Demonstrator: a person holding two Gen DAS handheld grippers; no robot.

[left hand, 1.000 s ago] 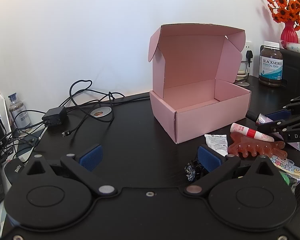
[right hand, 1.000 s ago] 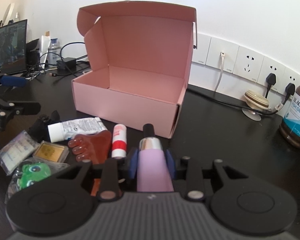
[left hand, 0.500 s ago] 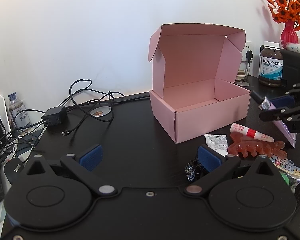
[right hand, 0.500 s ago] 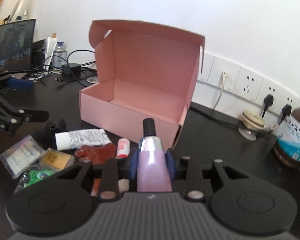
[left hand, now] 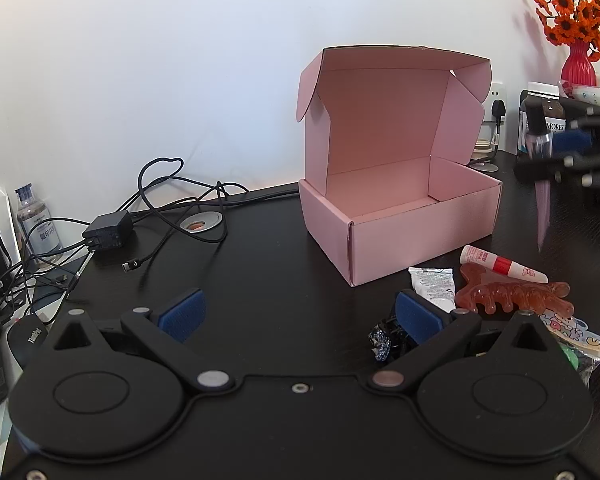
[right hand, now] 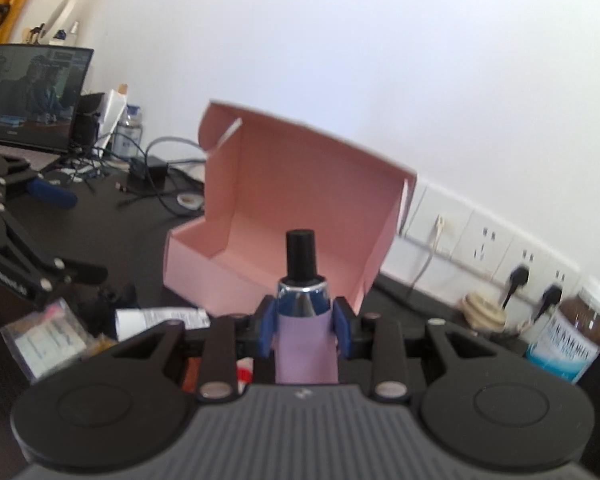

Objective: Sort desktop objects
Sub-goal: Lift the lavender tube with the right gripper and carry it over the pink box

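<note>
Clamped between the blue pads [right hand: 267, 330] of the right gripper [right hand: 304, 330]: a lilac tube [right hand: 305, 354] with a chrome collar and black cap, pinched just below the collar, cap pointing forward toward the pink box [right hand: 260, 264]. Narrow jaw gap, filled entirely by the tube's body. Seen from the left wrist camera, same tube [left hand: 542, 208] hanging in the air at the far right, cap up, flat tail down, blurred, clear of the tabletop and to the right of the box's [left hand: 396, 216] right wall. Left gripper [left hand: 300, 312] spread wide and empty, low over the black table [left hand: 260, 272], bare dark surface between its pads. Just beside its right pad [left hand: 416, 316], a small black sparkly clip [left hand: 384, 342] and a white tube [left hand: 432, 286]; further right, touching one another in a loose heap, an amber comb-like piece [left hand: 512, 294], a red-and-white stick [left hand: 500, 263], and plastic packets [left hand: 576, 340] at the table's near right. Box standing past that heap, lid flipped up against the wall, interior bare, front rim low and open from above. Open black surface to the left of the box, up to a tangle of cables [left hand: 160, 208] and a charger [left hand: 108, 230]. Behind the box on the right, wall sockets [right hand: 500, 248], a brown supplement bottle [right hand: 572, 340] and a red vase of orange flowers [left hand: 578, 60].
</note>
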